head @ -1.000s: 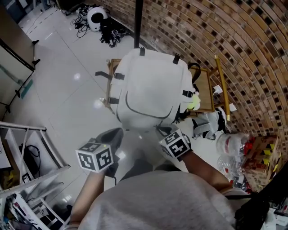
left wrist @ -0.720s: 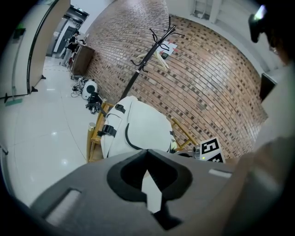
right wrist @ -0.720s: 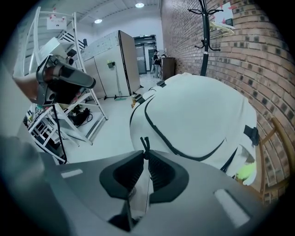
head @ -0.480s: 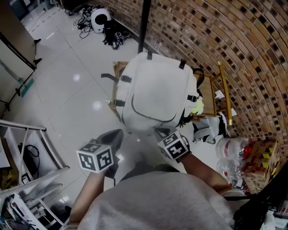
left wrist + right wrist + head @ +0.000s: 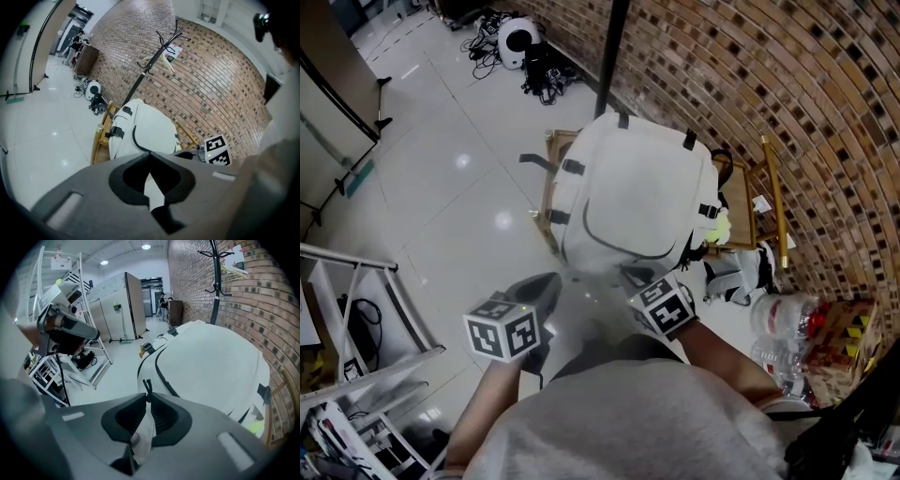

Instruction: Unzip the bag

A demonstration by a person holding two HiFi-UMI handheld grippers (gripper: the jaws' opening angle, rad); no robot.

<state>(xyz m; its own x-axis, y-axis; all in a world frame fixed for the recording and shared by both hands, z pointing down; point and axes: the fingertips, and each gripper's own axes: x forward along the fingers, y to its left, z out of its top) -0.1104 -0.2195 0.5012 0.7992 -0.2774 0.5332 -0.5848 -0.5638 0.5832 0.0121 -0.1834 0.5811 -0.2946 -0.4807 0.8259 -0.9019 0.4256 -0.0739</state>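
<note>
Camera's drifted a bit over the last second, so the white backpack (image 5: 637,192) and the coat stand pole (image 5: 614,47) now sit further right in the head view. Both grippers are pretty much where they were, at the bag's near edge.

The bag is propped on a wooden chair (image 5: 549,178) against the brick wall (image 5: 787,94), front panel facing up and towards the person.

The right gripper (image 5: 147,392) has its jaws nearly together, pinching the little black zipper pull (image 5: 147,384) at the very tips. The left gripper (image 5: 149,153) is just near-left of the bag, its jaws pressed together with nothing in them.

Handling-wise, my guess is it's soft fabric and not stuffed hard, so it'll probably sag or slide on the chair once the pull gets dragged along the dark zipper line (image 5: 161,373). That pull is tiny and looks easy to lose, so I'd keep the pinch low, close to the slider. I'd also brace the fabric beside the zip with the left gripper so the track stays taut.
</note>
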